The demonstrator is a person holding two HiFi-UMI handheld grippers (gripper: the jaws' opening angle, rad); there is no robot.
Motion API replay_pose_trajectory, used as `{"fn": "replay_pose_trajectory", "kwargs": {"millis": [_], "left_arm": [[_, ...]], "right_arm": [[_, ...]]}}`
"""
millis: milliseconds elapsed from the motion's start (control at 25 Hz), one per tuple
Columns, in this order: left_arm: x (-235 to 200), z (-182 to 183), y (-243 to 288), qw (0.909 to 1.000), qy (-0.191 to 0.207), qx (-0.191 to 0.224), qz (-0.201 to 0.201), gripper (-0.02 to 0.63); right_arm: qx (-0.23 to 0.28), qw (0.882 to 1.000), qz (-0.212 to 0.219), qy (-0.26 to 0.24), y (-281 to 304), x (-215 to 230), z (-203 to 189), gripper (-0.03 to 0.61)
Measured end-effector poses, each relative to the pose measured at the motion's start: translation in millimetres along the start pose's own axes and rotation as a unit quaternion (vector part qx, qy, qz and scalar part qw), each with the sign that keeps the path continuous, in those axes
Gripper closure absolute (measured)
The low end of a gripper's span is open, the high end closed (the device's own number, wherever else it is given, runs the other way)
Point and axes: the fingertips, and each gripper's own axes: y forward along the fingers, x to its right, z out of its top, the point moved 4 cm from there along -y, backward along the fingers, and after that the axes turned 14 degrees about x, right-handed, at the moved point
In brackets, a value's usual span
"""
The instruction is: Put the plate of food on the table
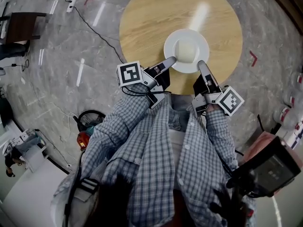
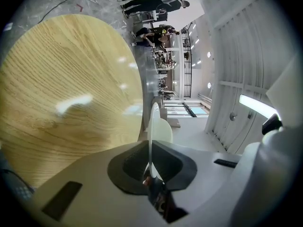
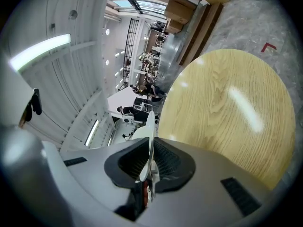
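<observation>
A white plate (image 1: 199,39) with a pale mound of food (image 1: 186,51) on it hangs over the near part of the round wooden table (image 1: 151,18). My left gripper (image 1: 171,60) is shut on the plate's left rim, my right gripper (image 1: 202,65) on its near right rim. In the left gripper view the plate (image 2: 153,122) shows edge-on between the shut jaws (image 2: 149,171), with the food (image 2: 164,130) beside it and the table (image 2: 61,93) to the left. In the right gripper view the plate's rim (image 3: 149,131) runs edge-on into the jaws (image 3: 147,171), beside the table (image 3: 227,112).
Grey marble floor surrounds the table, with a cable and power strip (image 1: 72,4) at the far left. A dark chair (image 1: 21,26) stands at the left edge. Red corner marks (image 1: 253,58) lie on the floor. People and equipment (image 2: 151,4) stand far off.
</observation>
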Motion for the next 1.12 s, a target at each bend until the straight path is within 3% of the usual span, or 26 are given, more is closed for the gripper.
{"fn": "replay_pose_trajectory", "kwargs": {"millis": [320, 1120], "left_arm": [[-19.1, 14.5, 4.3, 0.9998, -0.018, 0.000, 0.006, 0.594], [-48.9, 18.0, 9.7, 0.9993, -0.014, -0.017, 0.030, 0.594]], "right_arm": [[0.004, 1.000, -0.006, 0.002, 20.7, 10.8, -9.2, 0.543], [0.004, 0.999, -0.043, 0.019, 25.0, 41.7, -21.0, 0.543]]}}
